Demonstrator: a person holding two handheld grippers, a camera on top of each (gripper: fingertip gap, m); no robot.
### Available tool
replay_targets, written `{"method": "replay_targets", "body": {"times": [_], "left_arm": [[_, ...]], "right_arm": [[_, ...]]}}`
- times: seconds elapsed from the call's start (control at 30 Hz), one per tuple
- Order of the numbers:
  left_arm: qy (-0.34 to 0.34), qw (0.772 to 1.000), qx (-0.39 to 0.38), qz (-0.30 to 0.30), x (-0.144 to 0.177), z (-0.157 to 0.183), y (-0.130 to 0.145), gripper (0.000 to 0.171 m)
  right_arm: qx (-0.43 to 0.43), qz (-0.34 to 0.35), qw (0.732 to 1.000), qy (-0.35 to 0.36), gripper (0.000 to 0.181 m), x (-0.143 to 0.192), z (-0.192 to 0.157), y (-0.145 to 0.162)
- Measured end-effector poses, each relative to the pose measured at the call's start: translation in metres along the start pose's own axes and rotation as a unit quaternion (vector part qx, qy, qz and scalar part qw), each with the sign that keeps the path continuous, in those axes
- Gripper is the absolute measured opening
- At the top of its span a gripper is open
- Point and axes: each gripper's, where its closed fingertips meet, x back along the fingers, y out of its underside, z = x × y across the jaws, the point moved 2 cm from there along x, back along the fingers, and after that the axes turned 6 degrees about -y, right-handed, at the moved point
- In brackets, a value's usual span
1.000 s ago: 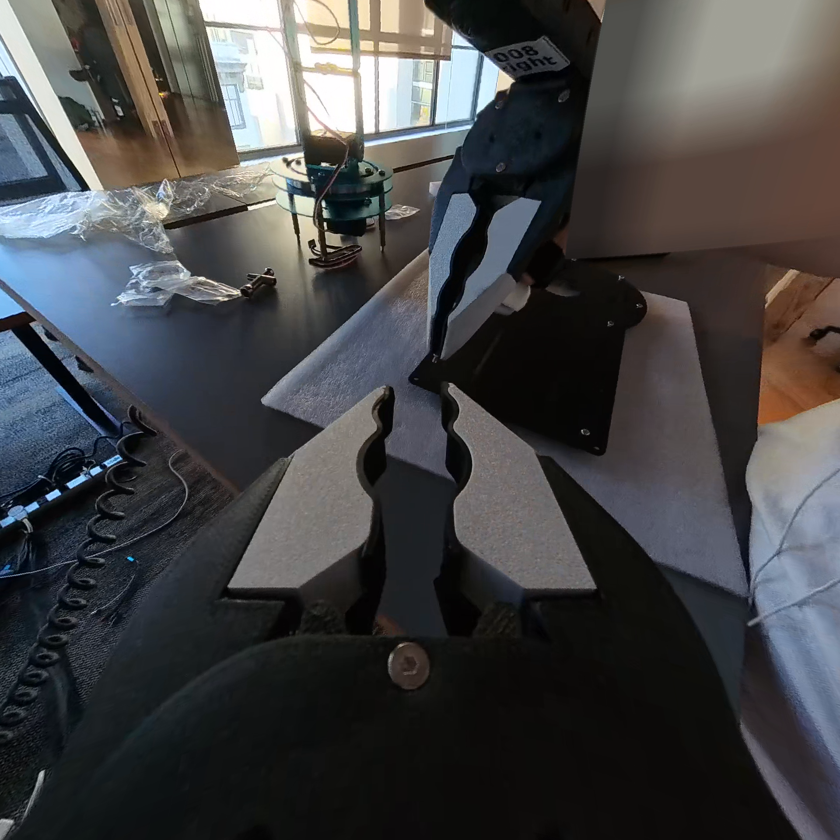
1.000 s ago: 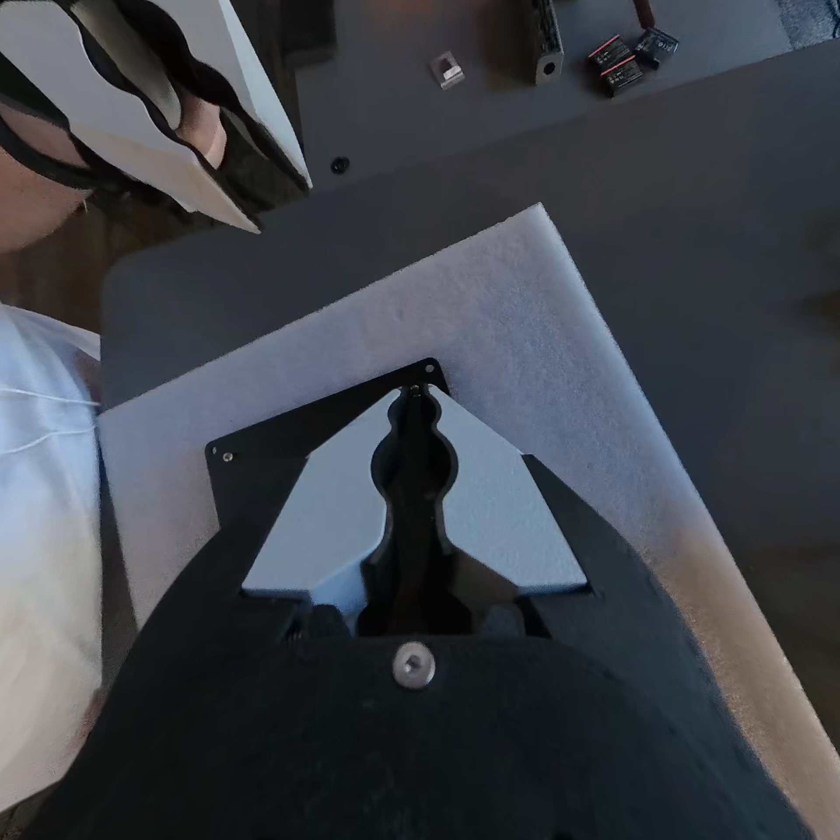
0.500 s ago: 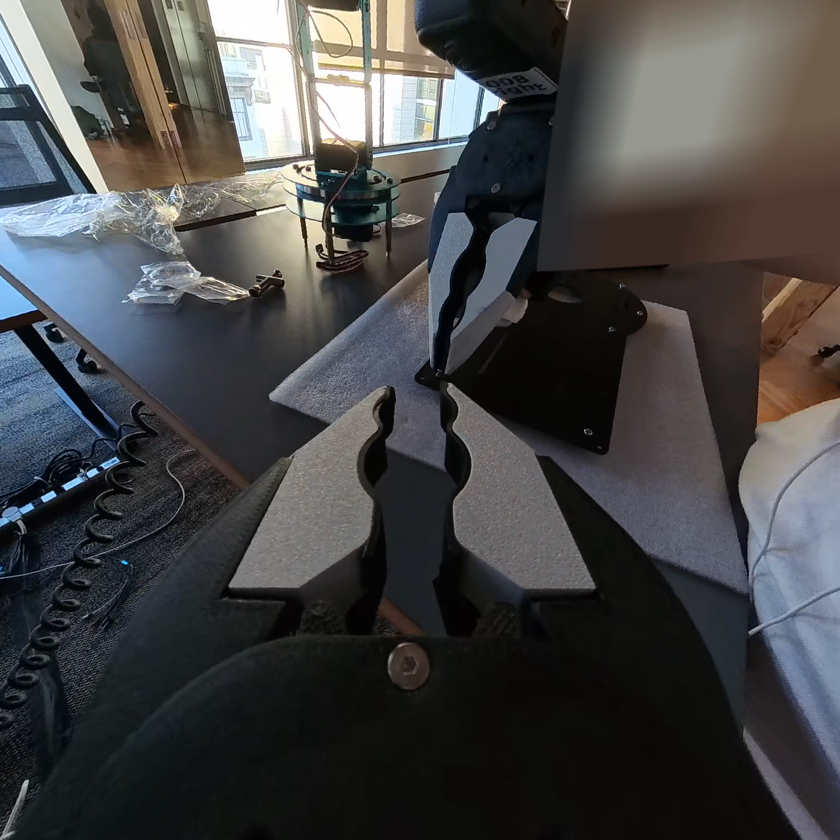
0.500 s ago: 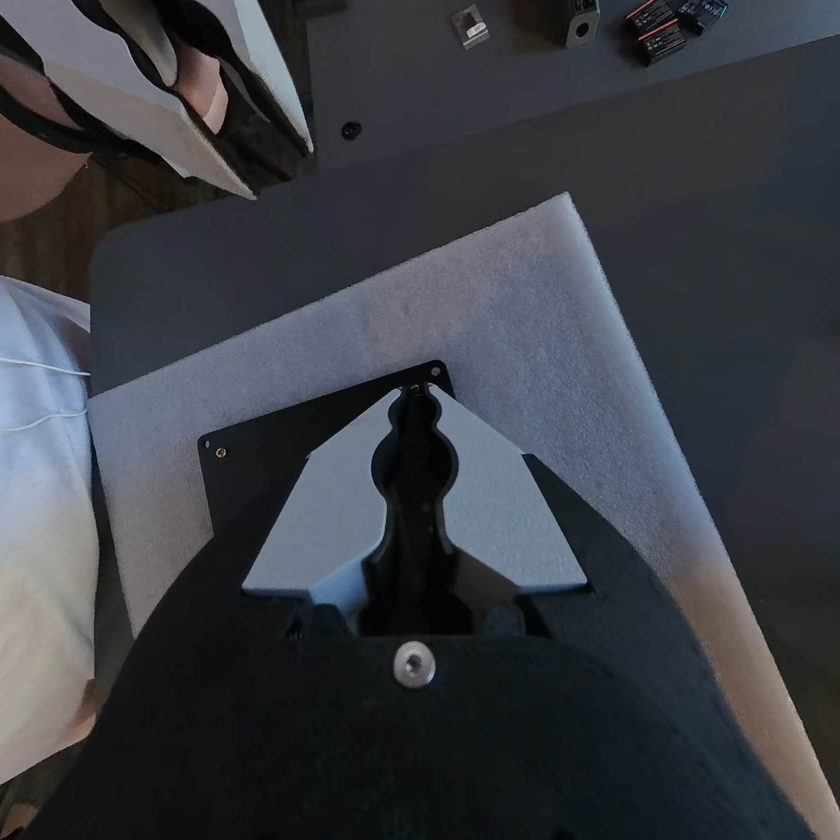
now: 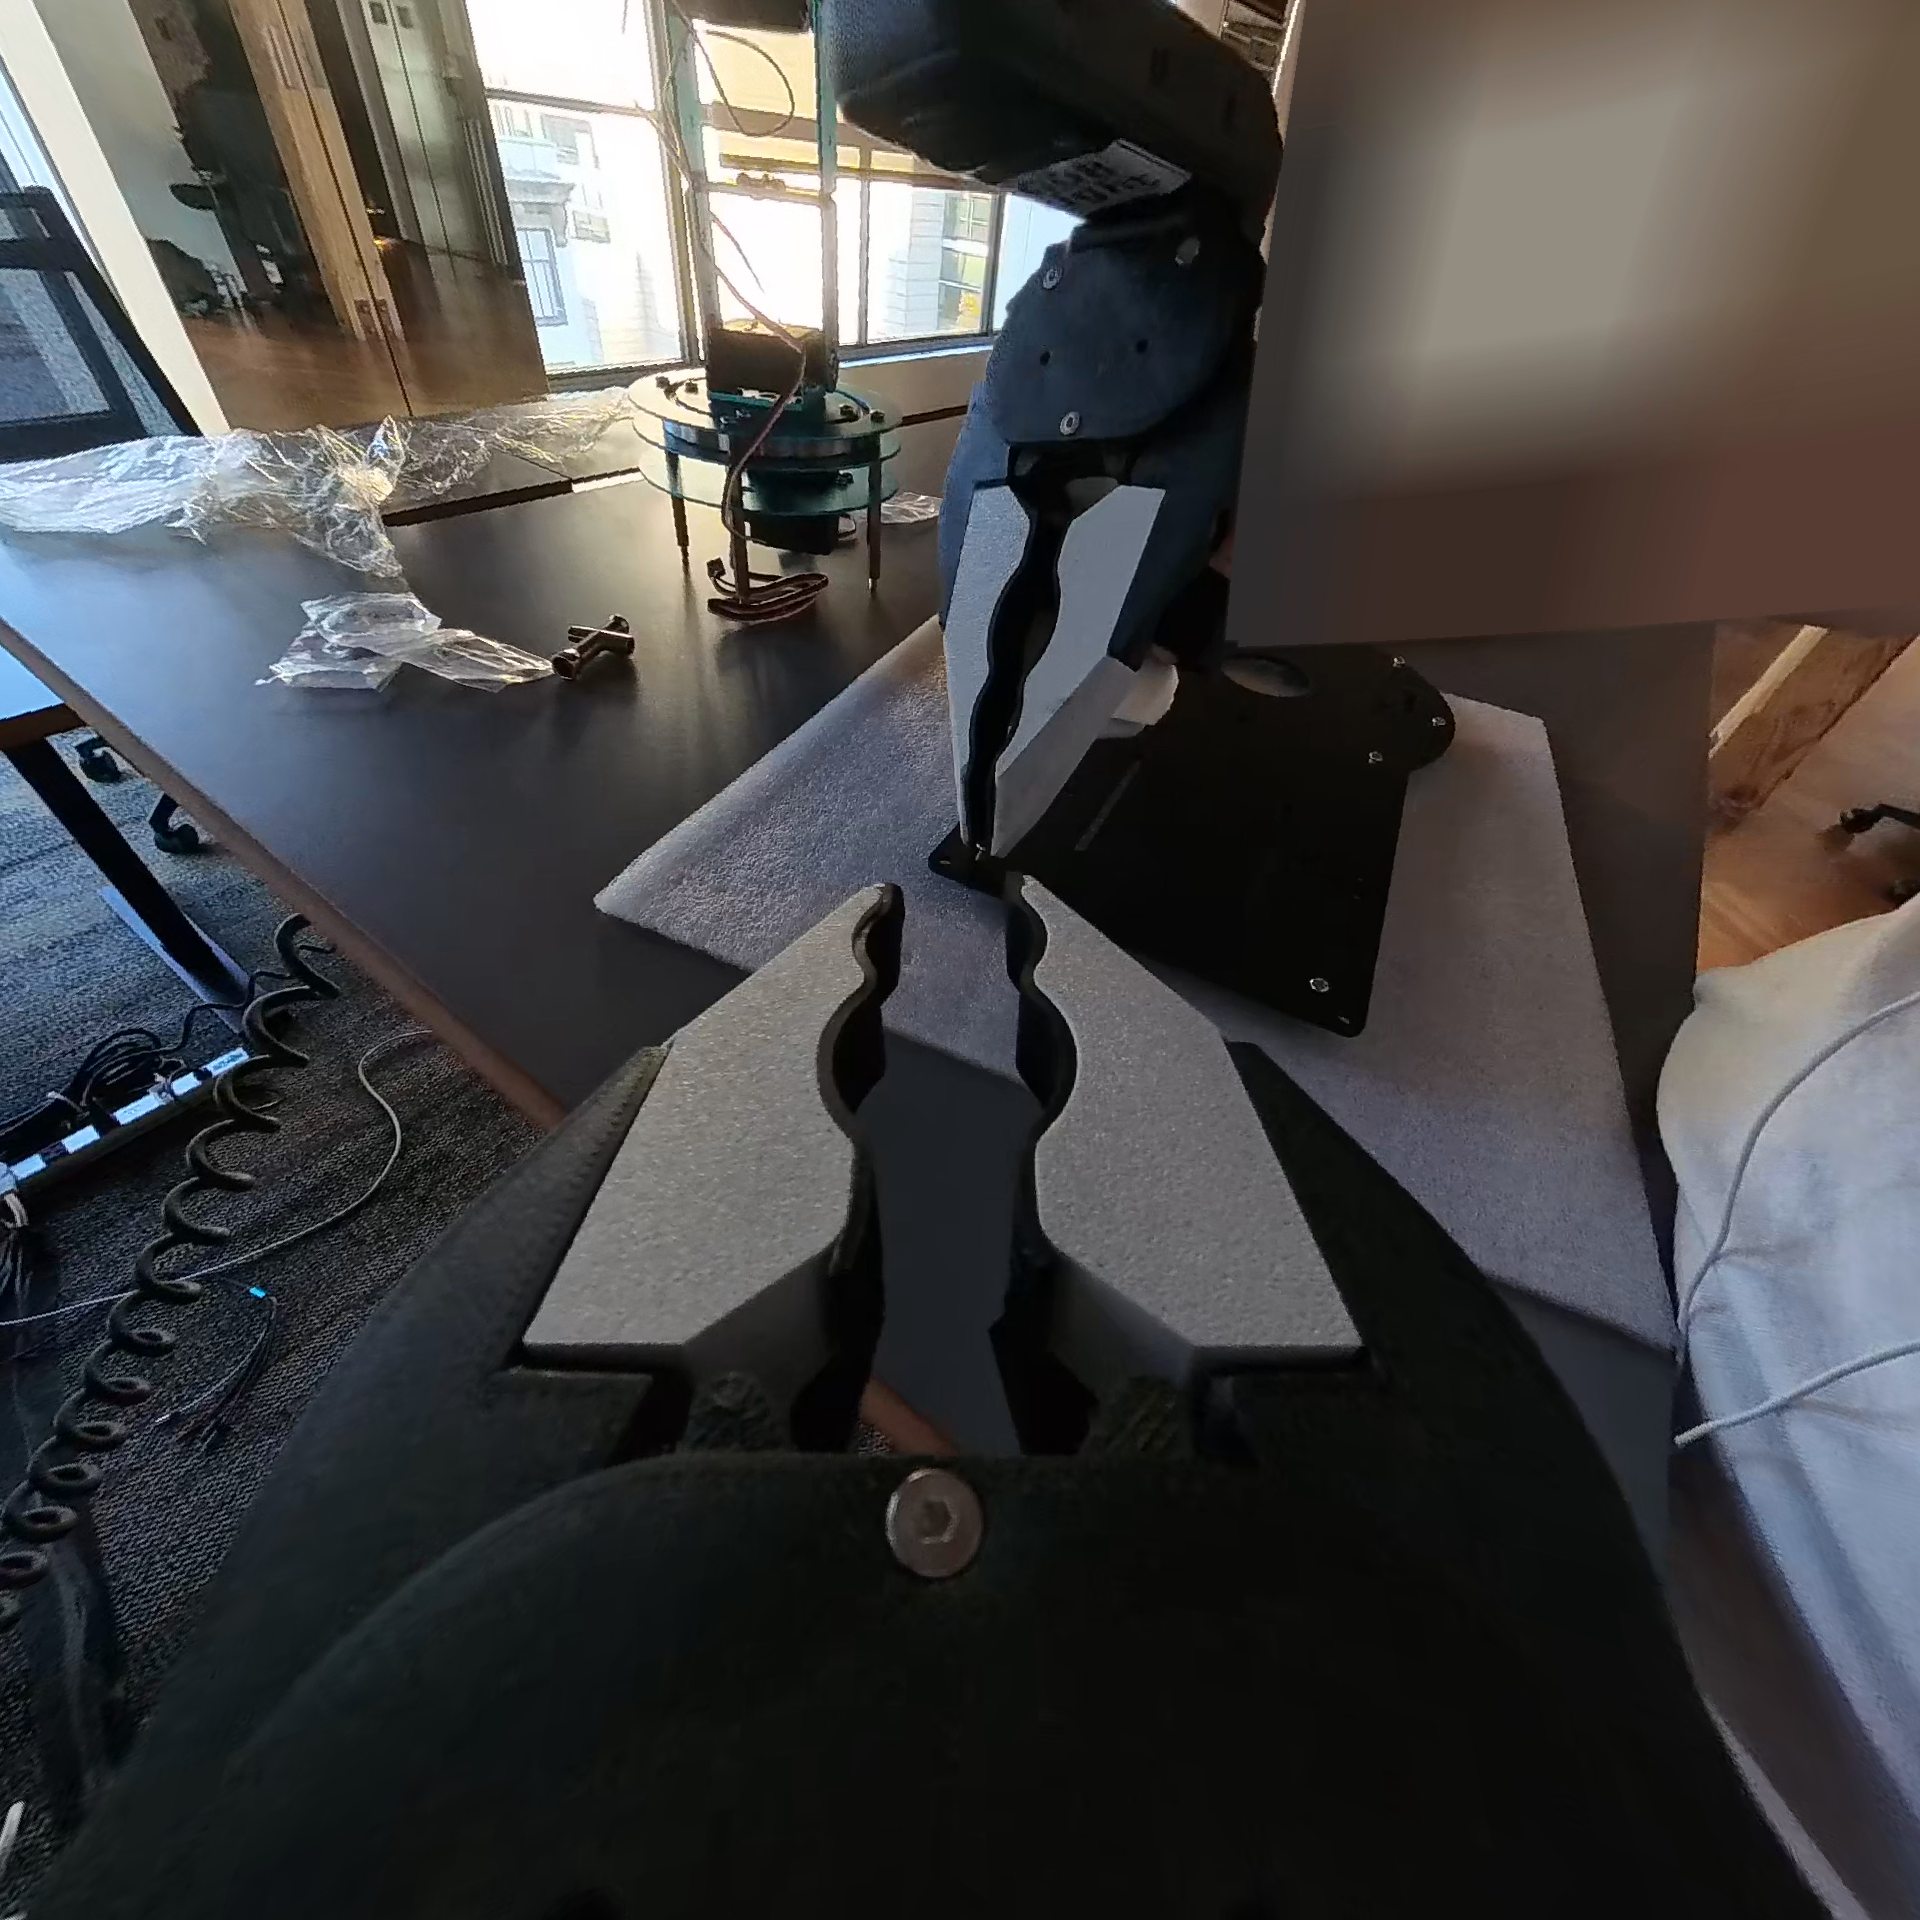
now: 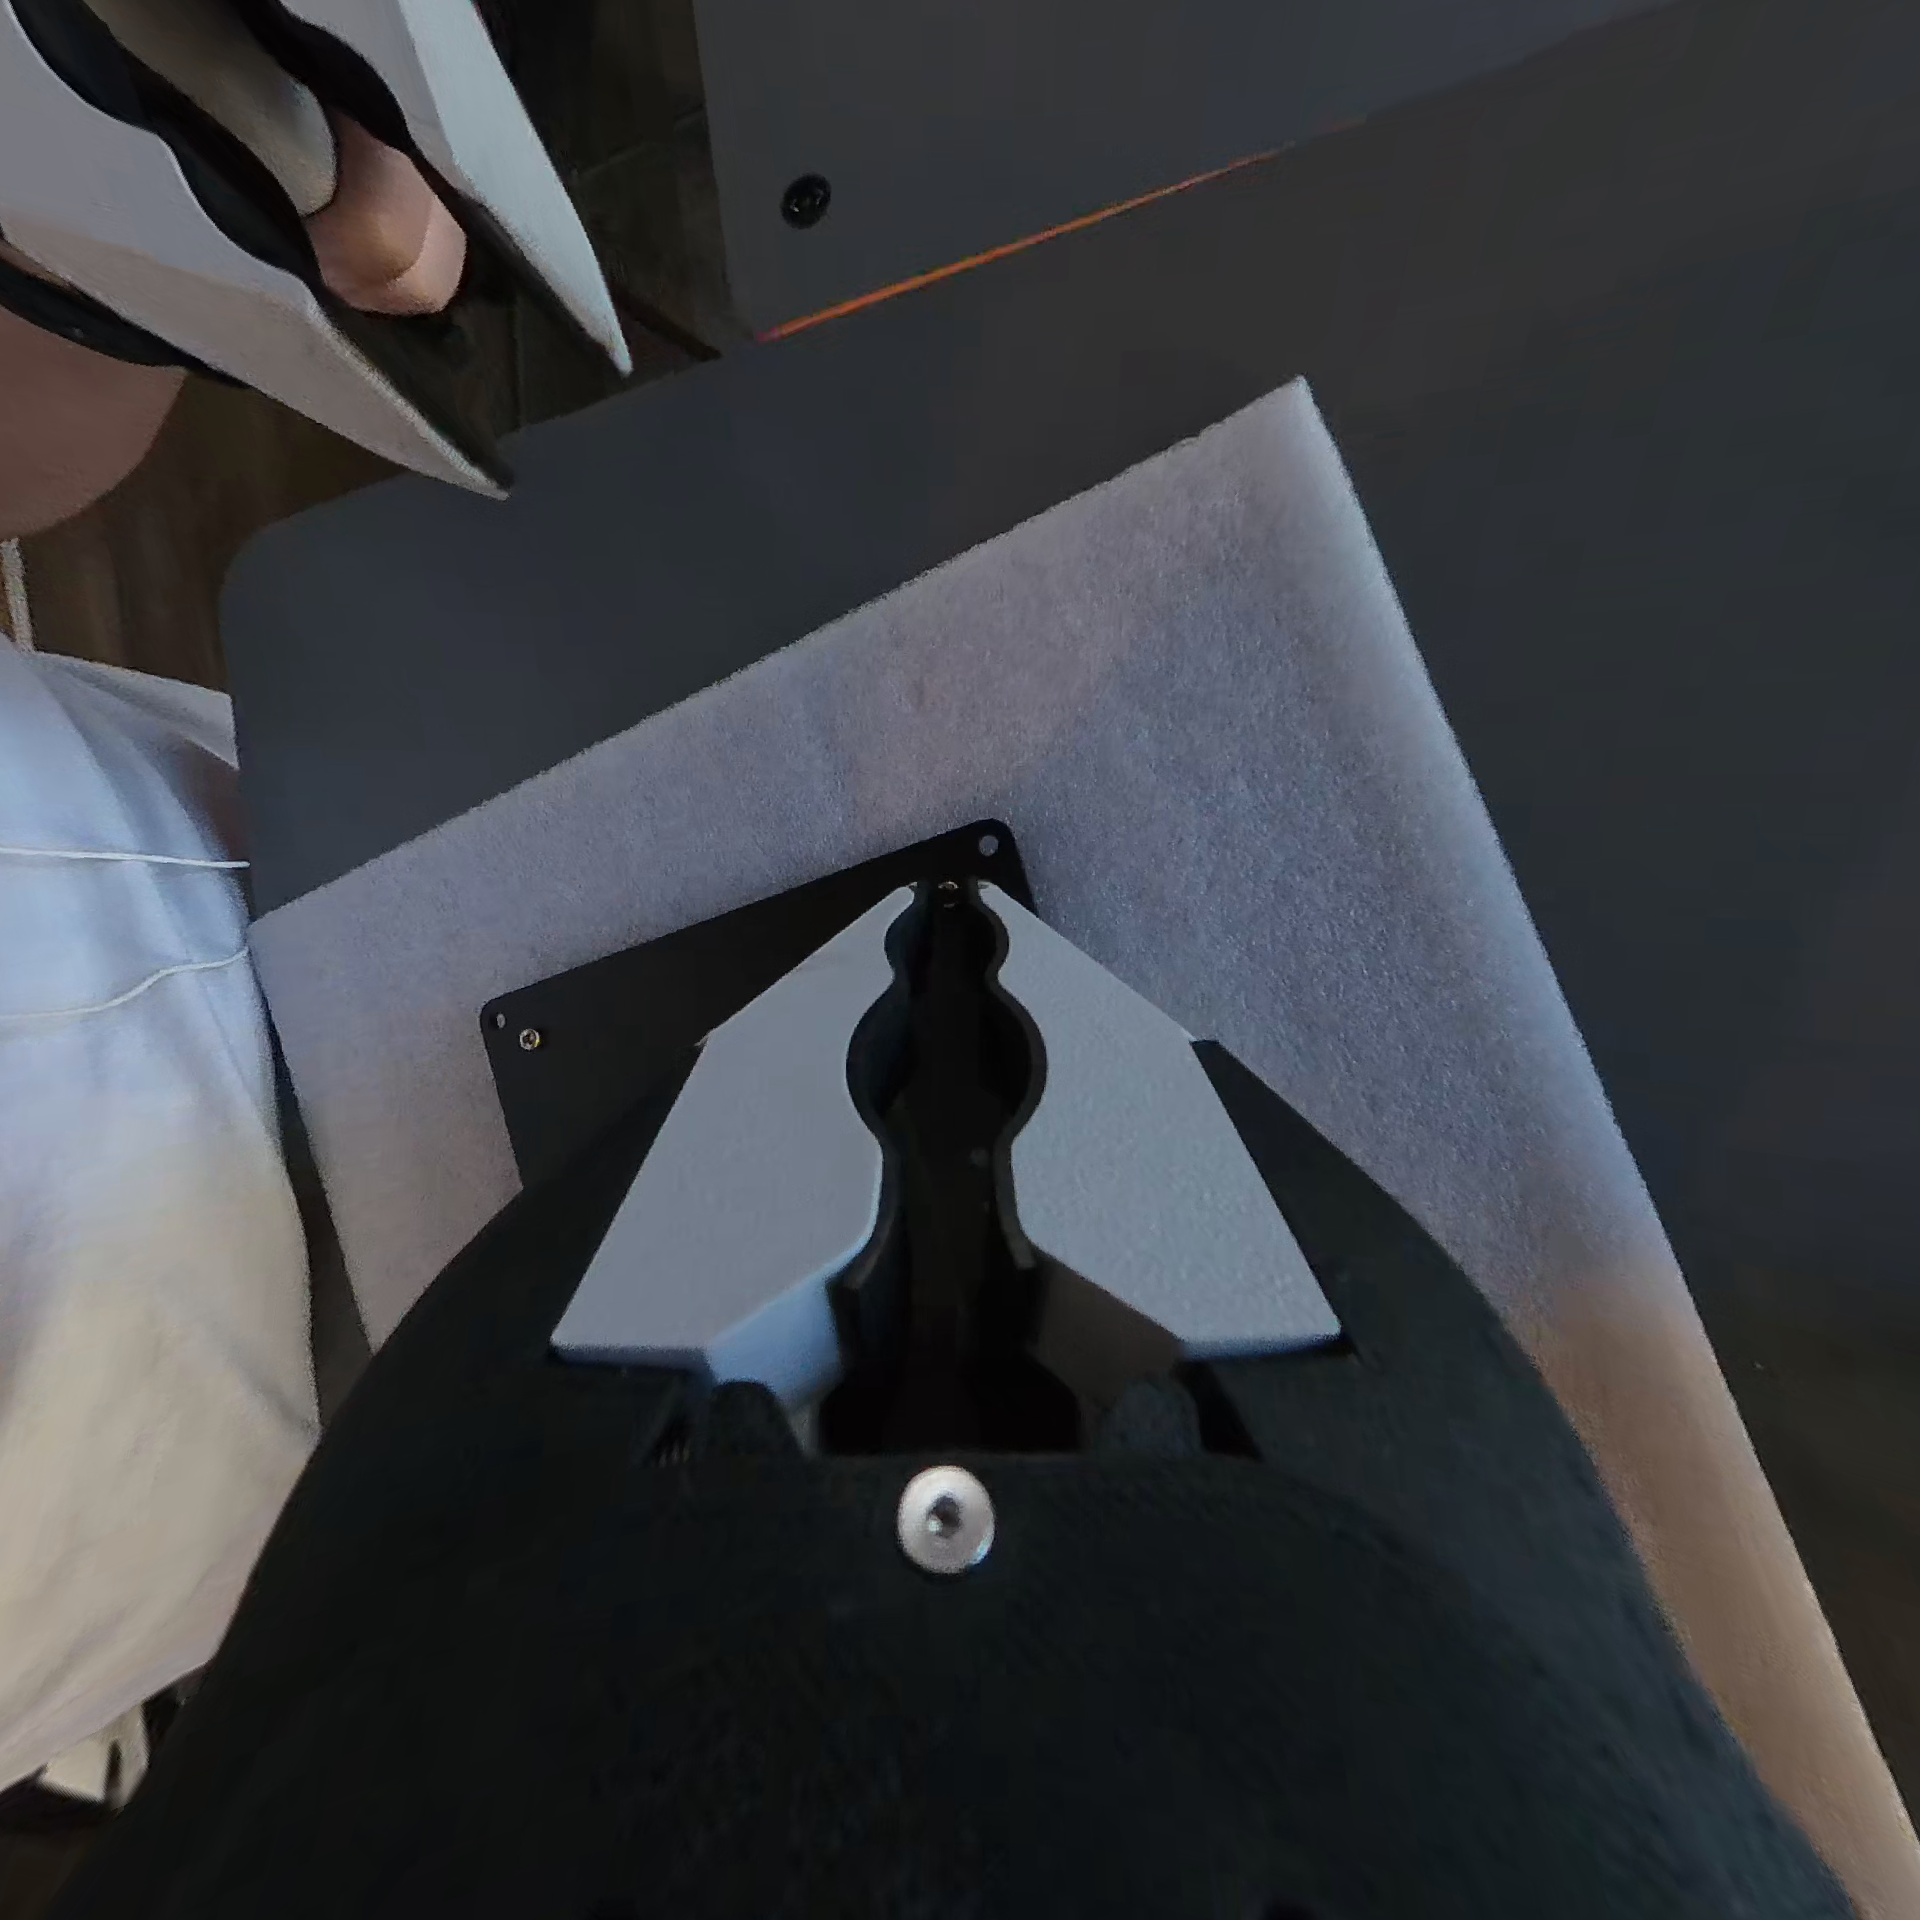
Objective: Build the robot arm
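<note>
A black metal plate (image 5: 1226,862) with small screws at its corners lies on a white foam sheet (image 5: 1455,1122) on a dark table. My right gripper (image 6: 948,888) points down at the plate's (image 6: 665,997) near corner, shut on a tiny shiny screw there. It also shows in the left wrist view (image 5: 977,847), tips on that corner. My left gripper (image 5: 951,904) is open and empty, held above the table's edge just short of the foam. It shows in the right wrist view (image 6: 561,424) at top left, with a person's finger behind it.
A round glass-and-teal device with wires (image 5: 764,436), crumpled clear plastic (image 5: 208,488) and a black T-shaped tool (image 5: 592,649) lie on the far table. Cables and a coiled cord (image 5: 156,1143) lie on the carpet. A person's white garment (image 5: 1818,1195) is at the right. There is about 9 cm between the tips of the two grippers.
My right gripper has stayed shut at the plate's corner while its view shifted, so the small parts on the far table left the frame. My left gripper has held open and drifted slightly.
</note>
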Motion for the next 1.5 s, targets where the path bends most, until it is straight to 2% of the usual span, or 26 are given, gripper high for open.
{"method": "replay_targets", "body": {"times": [0.3, 0.63, 0.73, 0.83, 0.93, 1.03, 1.13, 1.2, 1.3, 1.37, 1.5], "left_arm": [[0.002, 1.0, 0.005, 0.006, 0.002, 0.001, -0.001, 0.018], [0.003, 1.0, 0.005, 0.008, 0.003, 0.001, -0.004, 0.017], [0.005, 1.0, 0.007, 0.009, 0.004, 0.002, -0.006, 0.017], [0.014, 1.0, 0.01, 0.012, 0.006, 0.002, -0.01, 0.017], [0.033, 0.999, 0.007, 0.011, 0.007, 0.004, -0.015, 0.019], [0.057, 0.998, -0.012, 0.003, 0.005, 0.009, -0.021, 0.021], [0.075, 0.996, -0.038, -0.01, -0.004, 0.022, -0.034, 0.024], [0.084, 0.995, -0.054, -0.018, -0.012, 0.039, -0.047, 0.026], [0.073, 0.993, -0.087, -0.03, -0.031, 0.072, -0.065, 0.027], [0.06, 0.992, -0.098, -0.048, -0.048, 0.099, -0.074, 0.031], [0.048, 0.995, -0.077, -0.053, -0.083, 0.159, -0.088, 0.03]], "right_arm": [[0.003, -0.024, 1.0, 0.005, 0.004, 0.0, 0.0, 0.0], [0.018, -0.021, 0.999, 0.017, 0.014, 0.004, -0.002, 0.0], [0.02, 0.011, 0.999, 0.034, 0.015, 0.02, -0.005, -0.004], [0.006, 0.059, 0.993, 0.097, 0.016, 0.066, -0.009, 0.008], [-0.028, 0.107, 0.972, 0.205, 0.017, 0.137, -0.018, 0.059], [-0.084, 0.11, 0.932, 0.334, 0.023, 0.207, -0.031, 0.157], [-0.155, 0.142, 0.915, 0.345, 0.027, 0.229, -0.052, 0.25], [-0.165, 0.151, 0.911, 0.346, 0.027, 0.226, -0.054, 0.29], [-0.125, 0.139, 0.919, 0.348, 0.028, 0.217, -0.036, 0.314], [-0.097, 0.126, 0.936, 0.313, 0.029, 0.206, -0.025, 0.311], [-0.083, 0.053, 0.966, 0.238, 0.029, 0.191, -0.022, 0.317]]}}
